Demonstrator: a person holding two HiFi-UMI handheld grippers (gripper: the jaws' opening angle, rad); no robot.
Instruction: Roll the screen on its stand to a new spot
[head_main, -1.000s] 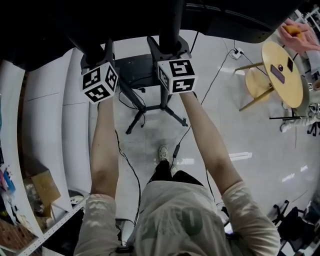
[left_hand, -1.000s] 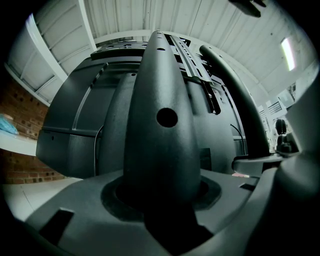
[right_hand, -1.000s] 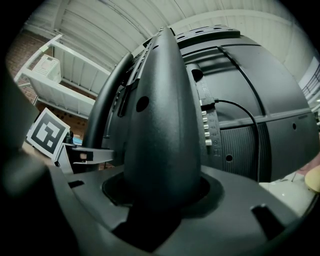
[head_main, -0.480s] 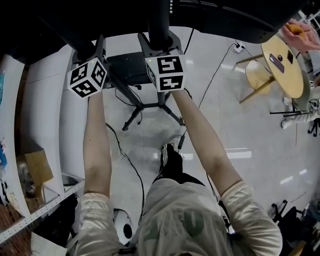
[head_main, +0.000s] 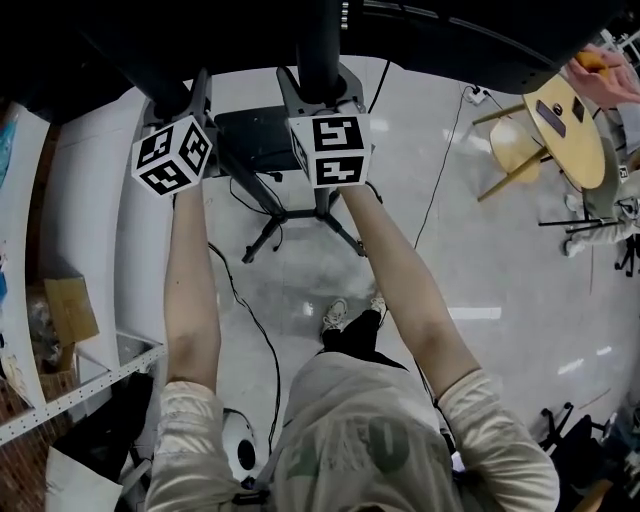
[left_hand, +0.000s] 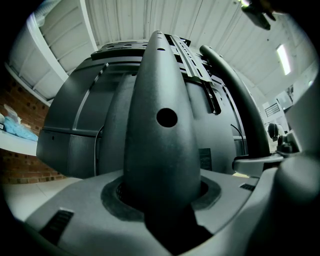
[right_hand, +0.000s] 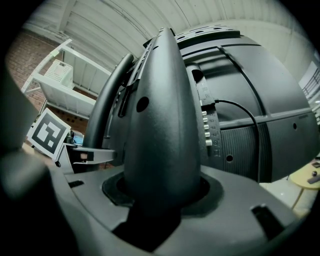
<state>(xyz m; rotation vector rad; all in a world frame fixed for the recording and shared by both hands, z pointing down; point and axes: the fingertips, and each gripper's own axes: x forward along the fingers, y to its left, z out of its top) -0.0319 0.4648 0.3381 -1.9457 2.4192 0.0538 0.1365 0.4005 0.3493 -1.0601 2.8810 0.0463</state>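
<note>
The screen (head_main: 450, 40) is a large black panel at the top of the head view, on a dark stand with splayed legs (head_main: 300, 215). My left gripper (head_main: 190, 95) is shut on a slanted dark post of the stand. My right gripper (head_main: 320, 85) is shut on the upright post beside it. In the left gripper view the post (left_hand: 160, 150) rises between the jaws of that gripper (left_hand: 165, 205), with the screen's ribbed back (left_hand: 75, 130) behind it. The right gripper view shows the same for its post (right_hand: 162, 135), gripper (right_hand: 160, 205) and the screen's back (right_hand: 260, 100).
A black cable (head_main: 250, 320) trails over the pale floor from the stand. A round wooden table (head_main: 570, 130) and a chair (head_main: 510, 150) stand at the right, with a person's hand (head_main: 600, 75) above them. A white shelf (head_main: 90, 390) and a cardboard box (head_main: 65, 310) are at the left.
Both grippers and the stand have travelled together across the floor. The box and shelf at the left have slid up the picture, and the person's feet have stepped.
</note>
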